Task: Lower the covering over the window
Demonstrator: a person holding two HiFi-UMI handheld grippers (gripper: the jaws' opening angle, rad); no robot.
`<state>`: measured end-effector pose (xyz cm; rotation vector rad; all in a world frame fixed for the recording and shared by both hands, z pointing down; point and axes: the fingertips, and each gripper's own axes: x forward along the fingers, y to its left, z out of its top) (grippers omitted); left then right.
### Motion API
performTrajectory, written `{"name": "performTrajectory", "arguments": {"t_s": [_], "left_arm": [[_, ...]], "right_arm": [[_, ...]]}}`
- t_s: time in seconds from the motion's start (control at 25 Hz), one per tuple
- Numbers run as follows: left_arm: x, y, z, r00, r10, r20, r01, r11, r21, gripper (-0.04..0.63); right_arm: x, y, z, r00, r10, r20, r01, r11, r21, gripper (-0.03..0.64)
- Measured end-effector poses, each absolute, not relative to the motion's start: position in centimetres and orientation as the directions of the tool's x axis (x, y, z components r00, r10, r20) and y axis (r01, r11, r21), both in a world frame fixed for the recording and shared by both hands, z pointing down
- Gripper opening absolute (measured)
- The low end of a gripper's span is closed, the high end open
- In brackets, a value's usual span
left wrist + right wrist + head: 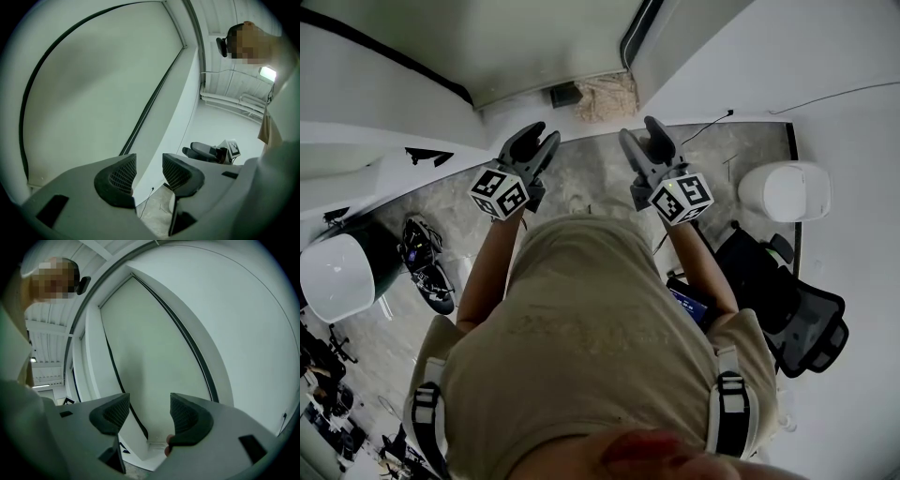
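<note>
Blind (544,42), pale, fills the window frame (194,357) at 12 o'clock from the person (581,319). Left gripper (539,138), at 11 o'clock, and right gripper (641,133), at 1 o'clock, point toward it without touching. Both pairs of jaws stand apart and empty.

— What is the roller blind (93,89) made of, from where you sit?
— I see a smooth, matt cloth, pale grey-green, with no sheen. The frame strip (149,108) just beside the blind is dark and smooth. The wall (176,112) next to that looks like smooth white paint.
— And the tools?
— My left gripper (149,165) and right gripper (150,405) are matt grey plastic. Their pads (123,174) are dark and finely gridded, like rubber. The floor (581,183) below the blind is mottled grey and stone-like. The shirt (581,328) is beige cloth.
</note>
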<state>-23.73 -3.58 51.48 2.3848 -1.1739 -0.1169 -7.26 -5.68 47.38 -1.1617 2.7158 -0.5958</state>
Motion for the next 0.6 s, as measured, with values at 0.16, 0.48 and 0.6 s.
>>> {"name": "performTrajectory", "arguments": {"t_s": [0.16,0.48,0.6], "left_arm": [[-22.6,-4.9,51.8,0.624,-0.767,0.147,-0.732,-0.509,0.453,0.166],[-16.4,-9.7,51.3,0.626,-0.76,0.175,-0.737,-0.503,0.45,0.166],[-13.4,-11.7,50.5,0.631,-0.755,0.178,-0.735,-0.509,0.449,0.166]], "right_arm": [[-6.1,-6.8,47.3,-0.706,-0.707,0.03,-0.653,0.634,-0.415,0.258],[-1.2,-10.2,45.4,-0.75,-0.661,0.014,-0.622,0.7,-0.351,0.256],[1.3,-11.6,44.6,-0.753,-0.658,0.006,-0.617,0.704,-0.351,0.256]]}}
